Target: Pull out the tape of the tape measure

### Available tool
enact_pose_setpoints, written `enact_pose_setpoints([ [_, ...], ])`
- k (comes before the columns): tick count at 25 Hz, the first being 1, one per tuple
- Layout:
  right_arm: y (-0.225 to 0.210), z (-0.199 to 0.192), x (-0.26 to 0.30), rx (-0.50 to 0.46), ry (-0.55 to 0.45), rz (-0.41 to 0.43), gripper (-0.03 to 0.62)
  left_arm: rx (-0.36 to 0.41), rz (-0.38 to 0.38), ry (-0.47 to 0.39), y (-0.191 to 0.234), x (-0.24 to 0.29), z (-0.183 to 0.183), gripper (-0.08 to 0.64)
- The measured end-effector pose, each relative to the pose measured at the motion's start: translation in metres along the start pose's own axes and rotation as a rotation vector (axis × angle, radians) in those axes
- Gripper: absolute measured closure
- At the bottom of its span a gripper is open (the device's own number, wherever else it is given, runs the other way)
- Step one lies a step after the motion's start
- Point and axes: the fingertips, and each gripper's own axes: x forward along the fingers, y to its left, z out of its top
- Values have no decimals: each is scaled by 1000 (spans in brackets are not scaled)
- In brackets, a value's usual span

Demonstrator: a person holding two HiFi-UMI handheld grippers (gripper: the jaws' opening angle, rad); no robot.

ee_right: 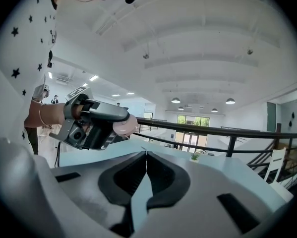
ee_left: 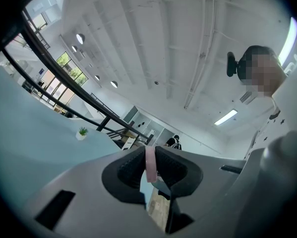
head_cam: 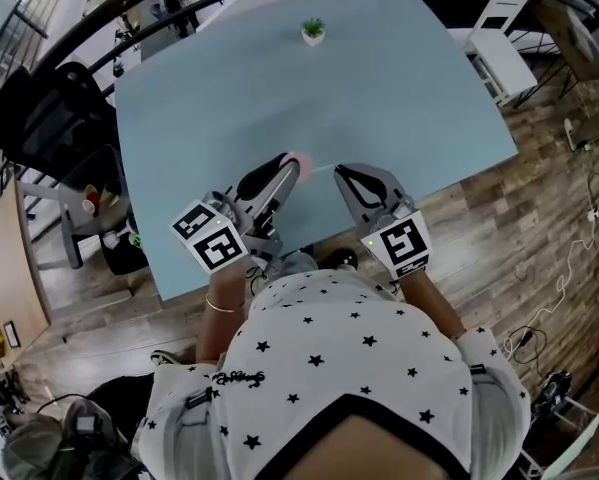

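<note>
A small pink tape measure (head_cam: pixel 300 161) is clamped between the jaws of my left gripper (head_cam: pixel 287 168), low over the near part of the light blue table (head_cam: pixel 379 88). The left gripper view shows the pink case (ee_left: pixel 150 165) edge-on between the dark pads. My right gripper (head_cam: pixel 339 171) is just to its right, jaws shut. A thin pale strip of tape (head_cam: pixel 322 168) runs from the case to those tips. In the right gripper view the shut jaws (ee_right: pixel 146 155) point past the left gripper (ee_right: pixel 101 120) and the pink case (ee_right: pixel 124 125).
A small potted plant (head_cam: pixel 313 31) stands at the table's far end. A black chair (head_cam: pixel 49 118) is at the left and a white chair (head_cam: pixel 504 53) at the far right, on a wood floor. A dark railing (ee_right: pixel 227 133) runs behind the table.
</note>
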Motion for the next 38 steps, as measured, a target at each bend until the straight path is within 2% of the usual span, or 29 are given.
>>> enact_pose_setpoints([
  [12, -32, -15, -13, 58, 26, -113, 591, 2, 37, -32, 8, -10, 5, 474],
  [38, -70, -27, -30, 89, 56, -235, 589, 31, 74, -61, 19, -22, 17, 474],
])
